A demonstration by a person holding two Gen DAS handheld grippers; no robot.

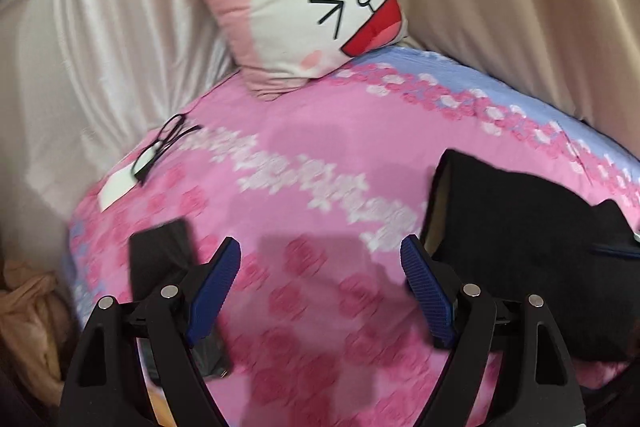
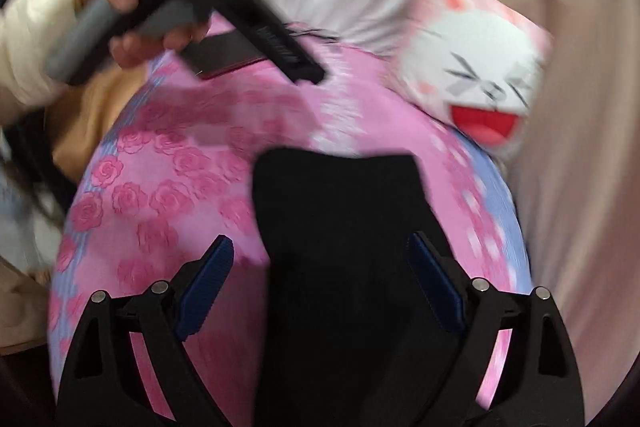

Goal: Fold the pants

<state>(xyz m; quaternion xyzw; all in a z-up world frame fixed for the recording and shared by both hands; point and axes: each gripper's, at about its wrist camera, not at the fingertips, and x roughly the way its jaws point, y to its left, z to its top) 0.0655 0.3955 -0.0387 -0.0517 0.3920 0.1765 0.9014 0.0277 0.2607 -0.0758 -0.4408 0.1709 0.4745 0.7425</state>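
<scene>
Pink rose-print bedding (image 1: 304,187) gives you a soft, flat folding surface. At nine o'clock in your left view, glasses (image 1: 164,147) sit clear of the work. Your left gripper (image 1: 320,255) stands wide over bare quilt, holding nothing. Black pants (image 2: 340,227), apparently already a compact bundle, lie between the spread pads of your right gripper (image 2: 324,251), ungripped.
</scene>
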